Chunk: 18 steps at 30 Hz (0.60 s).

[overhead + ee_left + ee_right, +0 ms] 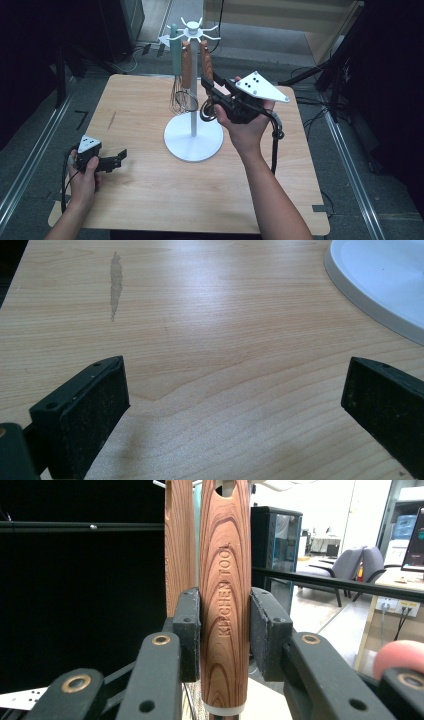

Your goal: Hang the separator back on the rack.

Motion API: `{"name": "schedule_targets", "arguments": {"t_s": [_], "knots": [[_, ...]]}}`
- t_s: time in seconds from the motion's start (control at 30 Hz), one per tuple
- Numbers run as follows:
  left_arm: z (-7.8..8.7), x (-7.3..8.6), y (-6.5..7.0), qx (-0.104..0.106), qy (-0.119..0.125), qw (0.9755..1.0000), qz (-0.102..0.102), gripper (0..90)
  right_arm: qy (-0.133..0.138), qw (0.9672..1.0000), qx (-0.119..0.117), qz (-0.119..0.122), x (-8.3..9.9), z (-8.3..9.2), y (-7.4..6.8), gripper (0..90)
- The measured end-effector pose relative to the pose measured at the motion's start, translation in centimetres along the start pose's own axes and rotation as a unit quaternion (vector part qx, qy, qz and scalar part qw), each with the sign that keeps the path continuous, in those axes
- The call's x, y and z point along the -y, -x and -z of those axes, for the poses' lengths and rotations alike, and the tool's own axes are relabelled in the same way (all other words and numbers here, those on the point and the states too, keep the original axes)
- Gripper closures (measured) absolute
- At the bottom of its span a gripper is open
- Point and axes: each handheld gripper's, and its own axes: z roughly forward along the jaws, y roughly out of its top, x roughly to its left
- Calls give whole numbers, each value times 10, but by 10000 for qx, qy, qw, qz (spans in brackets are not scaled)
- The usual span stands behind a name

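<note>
Two right gripper [224,630] jaws clamp a brown-grained wooden handle [223,580] stamped "KITCHEN TOOL"; left gripper [235,405] jaws apart.

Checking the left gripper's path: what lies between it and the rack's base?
Bare tabletop between left gripper and white base, in the left gripper view.

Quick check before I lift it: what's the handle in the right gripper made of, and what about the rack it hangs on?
The handle looks like wood with a smooth finish: reddish-brown, strongly grained, with "KITCHEN TOOL" engraved lengthwise. The right gripper is clamped on it. The rack is plain matte white throughout, pole, round base and hook arms alike; probably painted metal or plastic, the look leaves that open.
</note>
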Motion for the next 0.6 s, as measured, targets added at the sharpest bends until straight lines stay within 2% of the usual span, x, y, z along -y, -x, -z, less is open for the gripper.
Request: {"name": "schedule_targets", "arguments": {"t_s": [0.1, 0.17, 0.2, 0.27, 0.33, 0.53, 0.6], "knots": [[0, 0, 0, 0, 4, 10000, 10, 0, -36, 10000, 37, 25, 1, -1, 1, 695], [0, 0, 0, 10, 4, 10000, 12, 0, 1, 10000, -47, -31, 3, 0, 2, 686], [0, 0, 0, 12, 9, 10000, 18, 0, 48, 9999, -85, -47, 4, 1, 2, 647], [0, 0, 0, 14, 3, 10000, 9, 0, 157, 9998, -117, -52, 4, 3, 2, 491], [0, 0, 0, 12, -5, 10000, 8, 0, 188, 9998, -48, -58, 6, 6, 2, 386], [0, 0, 0, 5, -17, 10000, -5, 0, 129, 9999, 51, -27, 13, 15, 8, 275], [0, 0, 0, 0, -8, 10000, 9, 0, 105, 9998, 174, -74, 17, 19, 12, 258]]}}
